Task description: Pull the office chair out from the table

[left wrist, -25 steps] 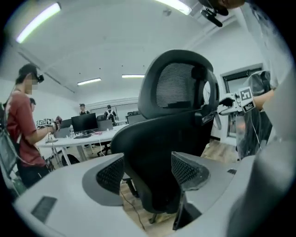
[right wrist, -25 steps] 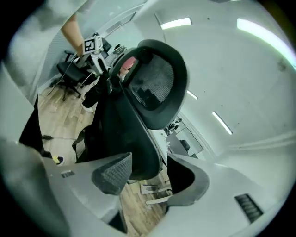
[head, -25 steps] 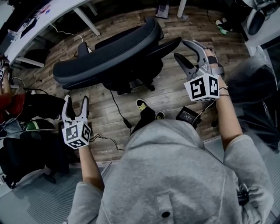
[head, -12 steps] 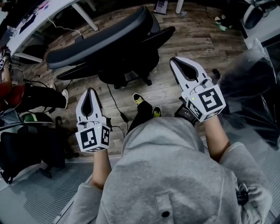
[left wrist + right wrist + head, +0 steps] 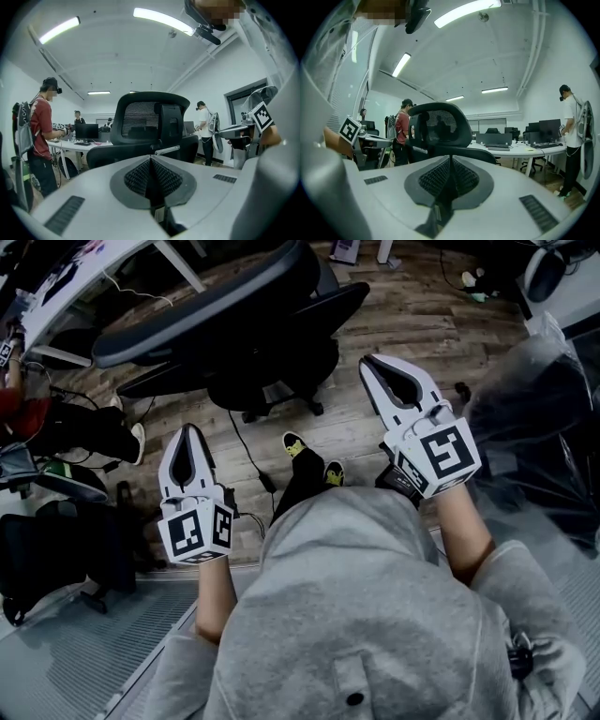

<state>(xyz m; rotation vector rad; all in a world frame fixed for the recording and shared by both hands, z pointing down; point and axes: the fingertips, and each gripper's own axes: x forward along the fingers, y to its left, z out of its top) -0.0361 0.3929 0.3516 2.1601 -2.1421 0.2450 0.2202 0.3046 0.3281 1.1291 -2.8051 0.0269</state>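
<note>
Left tongs (image 5: 189, 431), right tongs (image 5: 371, 367) both pinched closed, empty. Black mesh-back office chair (image 5: 216, 324) ahead of tips, not touching (looks clear of white table (image 5: 75, 282) beyond). Any further pull needs jaws open on backrest.

You have one office chair (image 5: 216, 324) at 11 o'clock, one table (image 5: 66, 296) at 10 o'clock, two grippers, the left gripper (image 5: 187, 432) and right gripper (image 5: 368, 363), and two shoes (image 5: 298, 444).
</note>
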